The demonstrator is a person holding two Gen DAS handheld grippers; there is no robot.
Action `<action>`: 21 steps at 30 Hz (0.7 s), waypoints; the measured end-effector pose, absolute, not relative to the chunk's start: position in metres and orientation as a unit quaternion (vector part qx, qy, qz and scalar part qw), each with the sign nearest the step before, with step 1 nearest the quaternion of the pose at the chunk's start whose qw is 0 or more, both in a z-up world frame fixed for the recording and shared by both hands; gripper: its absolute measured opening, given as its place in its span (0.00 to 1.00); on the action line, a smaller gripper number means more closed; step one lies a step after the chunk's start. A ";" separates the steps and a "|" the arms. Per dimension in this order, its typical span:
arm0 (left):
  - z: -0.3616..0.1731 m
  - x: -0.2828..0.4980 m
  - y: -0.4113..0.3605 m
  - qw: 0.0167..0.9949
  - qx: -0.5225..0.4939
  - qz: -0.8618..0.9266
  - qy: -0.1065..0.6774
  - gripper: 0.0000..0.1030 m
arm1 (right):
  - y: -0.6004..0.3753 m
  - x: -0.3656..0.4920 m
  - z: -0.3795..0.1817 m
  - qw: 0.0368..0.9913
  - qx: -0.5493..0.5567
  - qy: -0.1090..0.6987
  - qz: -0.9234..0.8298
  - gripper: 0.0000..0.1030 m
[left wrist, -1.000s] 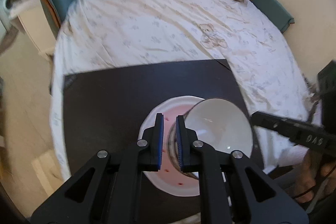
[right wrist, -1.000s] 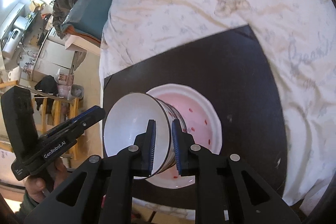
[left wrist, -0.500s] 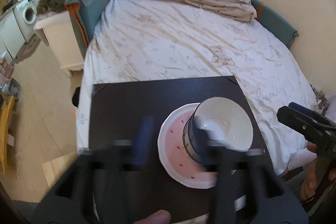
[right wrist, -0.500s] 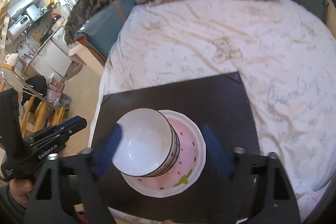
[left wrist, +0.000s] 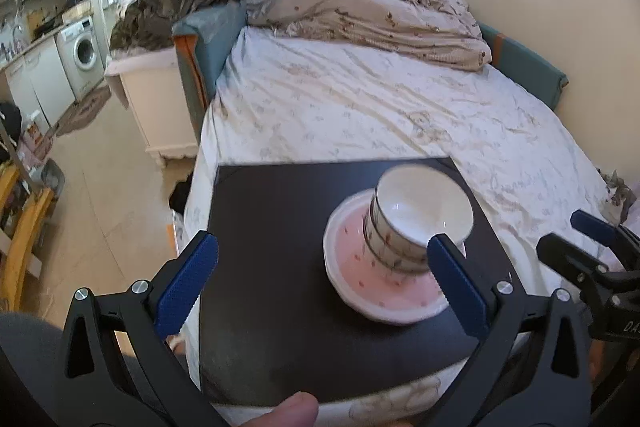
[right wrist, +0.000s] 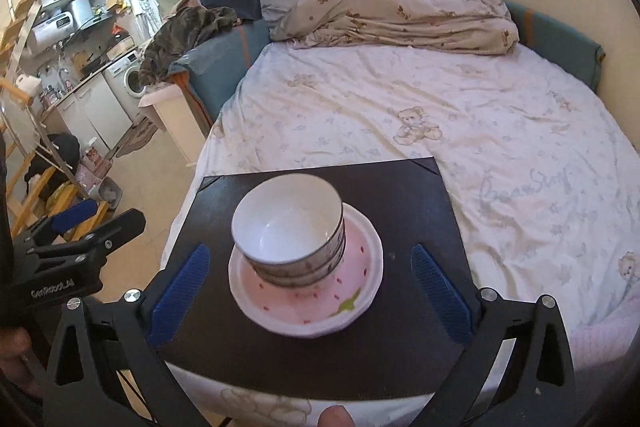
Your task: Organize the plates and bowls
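A stack of white patterned bowls [left wrist: 416, 223] [right wrist: 292, 231] stands on a pink strawberry-pattern plate [left wrist: 380, 287] [right wrist: 352, 291], which lies on a black board [left wrist: 272, 211] [right wrist: 404, 203] on the bed. My left gripper [left wrist: 320, 275] is open and empty, held back above the board's near left part. My right gripper [right wrist: 308, 283] is open and empty, pulled back above the plate, with its jaws wide on either side of it. Each gripper shows at the edge of the other's view: the right one [left wrist: 592, 247] and the left one [right wrist: 84, 227].
The board rests on a bed with a white printed sheet [right wrist: 460, 115] and a crumpled duvet [right wrist: 400, 11] at the far end. A wall runs along the right. To the left lie bare floor [left wrist: 108, 163], a white cabinet [left wrist: 156, 95] and a kitchen area with a washing machine [left wrist: 80, 55].
Both grippers were shut on the bowl's rim a second ago. They have opened, let go and drawn back and up. The bowls now stand free on the plate.
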State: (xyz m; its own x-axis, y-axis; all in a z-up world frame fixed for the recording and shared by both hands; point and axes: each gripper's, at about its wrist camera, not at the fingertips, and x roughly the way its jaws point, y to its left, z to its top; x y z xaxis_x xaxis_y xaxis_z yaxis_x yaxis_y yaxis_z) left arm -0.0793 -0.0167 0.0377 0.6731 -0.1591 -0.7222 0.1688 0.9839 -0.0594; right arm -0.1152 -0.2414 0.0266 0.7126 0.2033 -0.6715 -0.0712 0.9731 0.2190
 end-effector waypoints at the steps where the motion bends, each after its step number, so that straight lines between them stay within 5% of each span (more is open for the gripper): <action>1: 0.036 -0.082 -0.016 0.913 0.007 -0.091 0.397 1.00 | -0.240 -0.122 0.026 0.924 0.086 0.366 0.072 1.00; 21: -0.003 -0.099 -0.022 0.904 0.041 -0.052 0.423 1.00 | -0.225 -0.147 -0.028 0.926 0.057 0.372 0.030 1.00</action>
